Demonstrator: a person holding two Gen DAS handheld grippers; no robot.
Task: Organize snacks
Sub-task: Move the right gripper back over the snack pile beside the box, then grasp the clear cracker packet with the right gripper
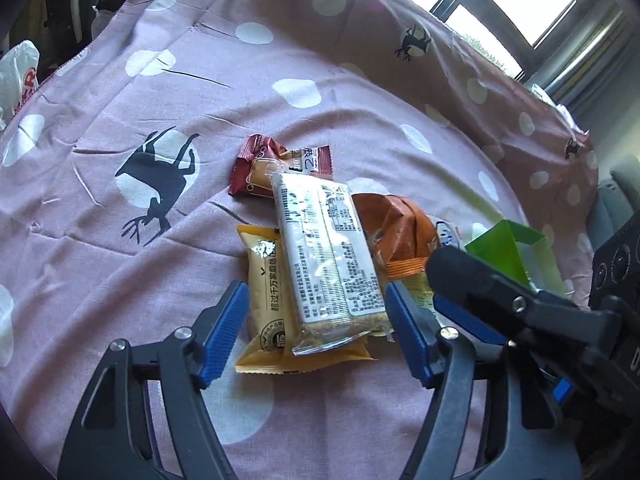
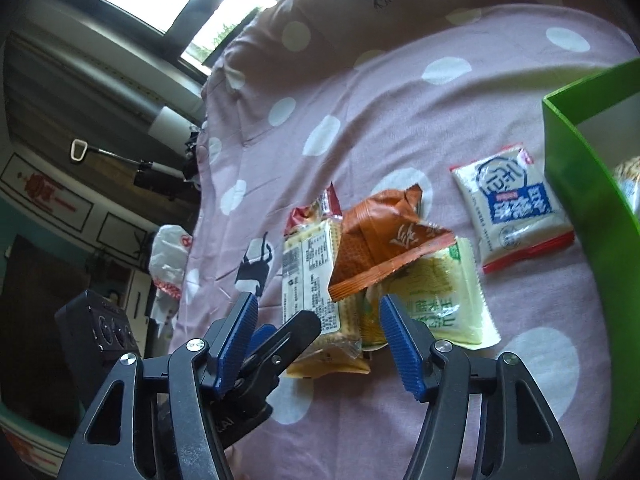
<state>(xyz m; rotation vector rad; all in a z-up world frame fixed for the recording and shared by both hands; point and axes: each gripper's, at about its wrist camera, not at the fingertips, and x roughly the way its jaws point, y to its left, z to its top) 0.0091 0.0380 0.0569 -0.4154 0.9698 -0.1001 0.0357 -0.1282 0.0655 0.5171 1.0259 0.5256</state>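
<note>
Snack pile on a pink dotted sheet: clear cracker pack lying across a yellow pack, dark red pack behind, orange pack over a pale yellow pack. White-blue pack lies apart, near the green box. Left gripper: jaws wide, flanking the cracker pack's near end, holding nothing. Right gripper: jaws wide, empty.
</note>
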